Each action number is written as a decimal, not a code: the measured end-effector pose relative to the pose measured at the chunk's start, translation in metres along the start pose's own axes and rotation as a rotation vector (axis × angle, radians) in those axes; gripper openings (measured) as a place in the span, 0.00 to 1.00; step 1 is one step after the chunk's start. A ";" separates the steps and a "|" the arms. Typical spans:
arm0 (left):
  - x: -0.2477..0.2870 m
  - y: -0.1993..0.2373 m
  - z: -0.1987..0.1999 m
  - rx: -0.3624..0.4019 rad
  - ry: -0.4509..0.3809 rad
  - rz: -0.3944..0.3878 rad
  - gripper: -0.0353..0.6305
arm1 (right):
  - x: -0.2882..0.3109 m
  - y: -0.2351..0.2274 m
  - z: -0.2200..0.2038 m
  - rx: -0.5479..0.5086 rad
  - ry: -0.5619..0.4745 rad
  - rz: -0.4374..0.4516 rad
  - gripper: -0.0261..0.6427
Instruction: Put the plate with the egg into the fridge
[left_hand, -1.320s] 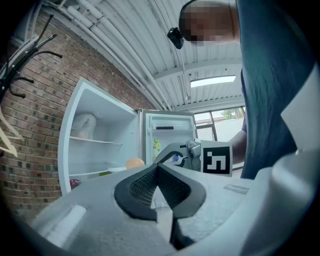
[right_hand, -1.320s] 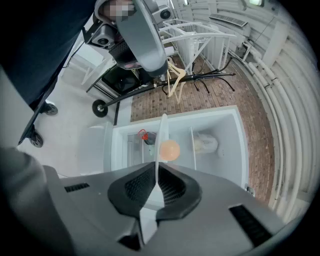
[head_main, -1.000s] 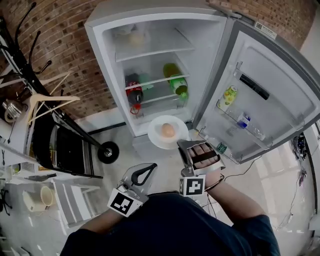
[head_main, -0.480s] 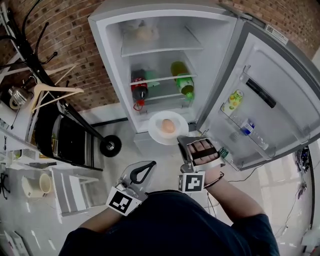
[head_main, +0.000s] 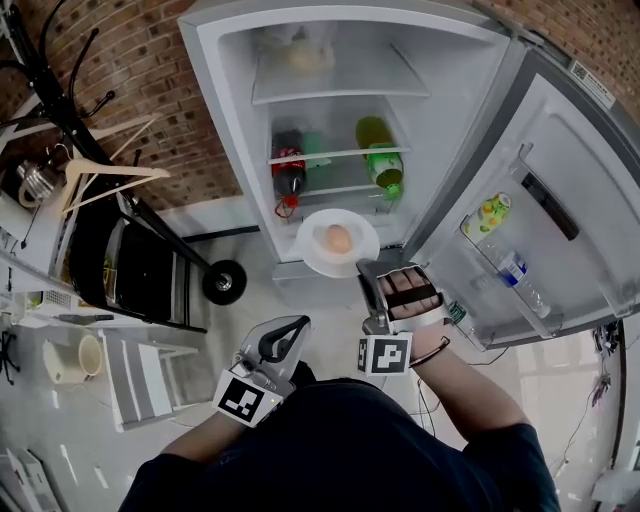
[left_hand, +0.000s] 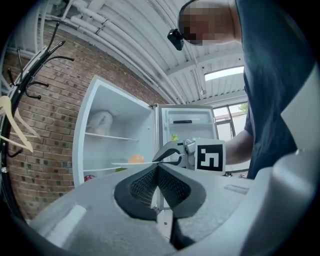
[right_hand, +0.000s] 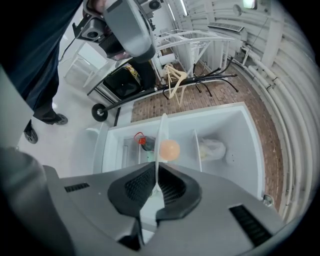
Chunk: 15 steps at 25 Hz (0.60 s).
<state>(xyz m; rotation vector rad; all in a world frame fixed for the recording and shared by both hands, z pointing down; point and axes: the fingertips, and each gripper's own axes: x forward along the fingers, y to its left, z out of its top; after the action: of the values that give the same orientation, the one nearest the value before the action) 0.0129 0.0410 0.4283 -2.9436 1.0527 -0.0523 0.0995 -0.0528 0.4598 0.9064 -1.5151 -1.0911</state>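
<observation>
No legible text on anything here

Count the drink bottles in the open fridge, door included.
4. A dark red-labelled bottle at left and a green bottle at right inside the fridge; a yellow-green bottle and a clear bottle in the door. A teal item behind may be another.

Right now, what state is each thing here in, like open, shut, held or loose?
Fridge: door swung wide open.
Plate: held level by its rim, in front of the fridge.
Egg: whole, resting on the plate.
Right claw: shut on the plate's rim.
Left claw: shut, holding nothing.
</observation>
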 end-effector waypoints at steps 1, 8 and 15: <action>0.004 0.007 0.000 -0.004 -0.003 -0.005 0.06 | 0.008 -0.002 0.000 0.003 0.007 0.003 0.07; 0.023 0.064 0.006 0.000 -0.026 -0.053 0.06 | 0.067 -0.023 0.003 0.005 0.063 0.006 0.07; 0.037 0.123 0.014 0.005 -0.054 -0.121 0.06 | 0.131 -0.039 0.006 -0.012 0.144 0.015 0.07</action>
<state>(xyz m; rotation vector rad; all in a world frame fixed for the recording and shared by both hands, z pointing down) -0.0363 -0.0778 0.4117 -2.9824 0.8667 0.0235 0.0680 -0.1858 0.4614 0.9433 -1.3934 -1.0018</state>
